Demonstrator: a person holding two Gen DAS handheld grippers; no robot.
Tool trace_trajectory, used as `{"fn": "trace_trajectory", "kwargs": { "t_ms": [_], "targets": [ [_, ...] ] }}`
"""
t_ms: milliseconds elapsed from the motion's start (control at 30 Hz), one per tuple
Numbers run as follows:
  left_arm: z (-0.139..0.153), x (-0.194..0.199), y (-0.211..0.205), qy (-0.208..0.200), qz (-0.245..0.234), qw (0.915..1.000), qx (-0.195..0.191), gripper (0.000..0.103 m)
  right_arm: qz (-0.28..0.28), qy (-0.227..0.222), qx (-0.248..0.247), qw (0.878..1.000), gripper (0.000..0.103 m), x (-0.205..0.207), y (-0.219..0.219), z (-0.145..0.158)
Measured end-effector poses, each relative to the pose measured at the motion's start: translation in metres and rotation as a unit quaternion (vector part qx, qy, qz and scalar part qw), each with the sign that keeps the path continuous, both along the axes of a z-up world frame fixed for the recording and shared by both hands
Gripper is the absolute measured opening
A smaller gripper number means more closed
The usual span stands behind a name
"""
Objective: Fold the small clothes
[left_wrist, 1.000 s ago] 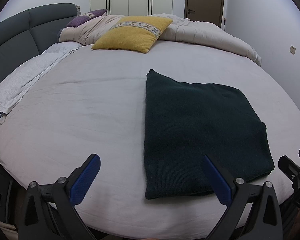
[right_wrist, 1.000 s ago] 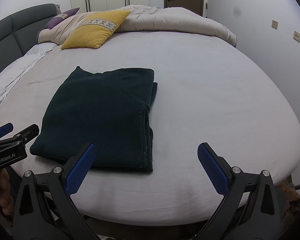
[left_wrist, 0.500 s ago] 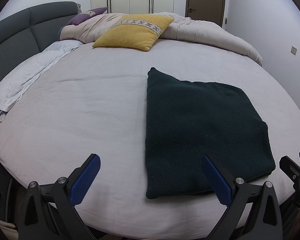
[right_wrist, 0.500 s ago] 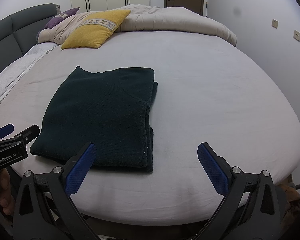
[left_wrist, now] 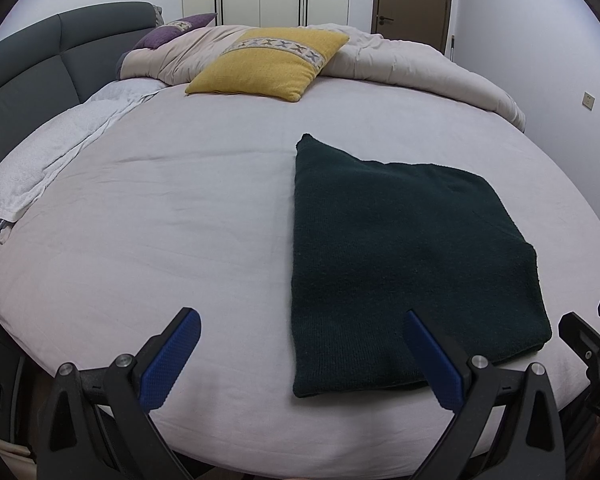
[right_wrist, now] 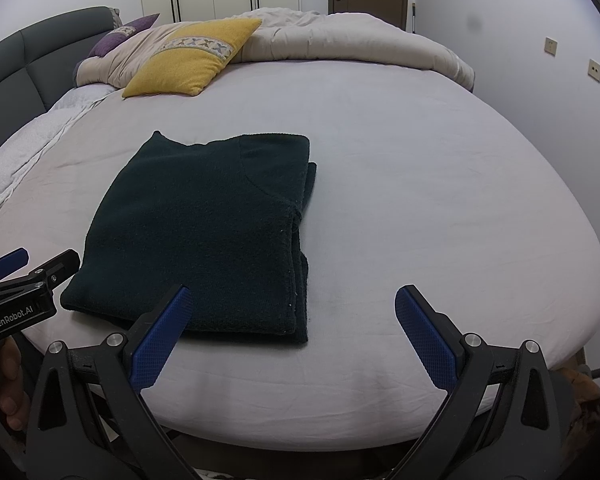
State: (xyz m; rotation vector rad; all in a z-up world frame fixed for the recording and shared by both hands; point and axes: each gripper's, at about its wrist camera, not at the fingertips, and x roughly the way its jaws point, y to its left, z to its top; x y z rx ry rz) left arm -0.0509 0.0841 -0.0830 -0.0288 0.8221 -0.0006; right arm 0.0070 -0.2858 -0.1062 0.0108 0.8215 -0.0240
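A dark green knitted garment (left_wrist: 404, 264) lies folded into a flat rectangle on the pale bed sheet (left_wrist: 160, 240); it also shows in the right wrist view (right_wrist: 208, 232), with stacked layers along its right edge. My left gripper (left_wrist: 300, 356) is open and empty, held at the bed's near edge just left of the garment's near end. My right gripper (right_wrist: 292, 328) is open and empty, held at the near edge by the garment's near right corner. Each gripper shows at the side of the other's view.
A yellow cushion (left_wrist: 268, 64) and a purple pillow (left_wrist: 172, 30) lie at the far end with a bunched beige duvet (left_wrist: 412, 68). A white towel (left_wrist: 48, 160) lies along the left edge by the grey headboard (left_wrist: 28, 60). Wardrobe and door stand behind.
Almost nothing has changed; both grippers stay open at the near edge, with only a slight camera drift. The garment has not moved.
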Motion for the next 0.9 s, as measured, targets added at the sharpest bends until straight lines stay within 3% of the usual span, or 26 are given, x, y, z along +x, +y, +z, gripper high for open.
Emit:
{"fn": "trace_trajectory", "kwargs": {
  "t_ms": [900],
  "targets": [
    [-0.002, 0.0005, 0.0031, 0.002, 0.0, 1.0, 0.0, 0.103, 0.003, 0.003, 0.003, 1.0, 0.103, -0.0025, -0.0015, -0.0027]
  ]
}}
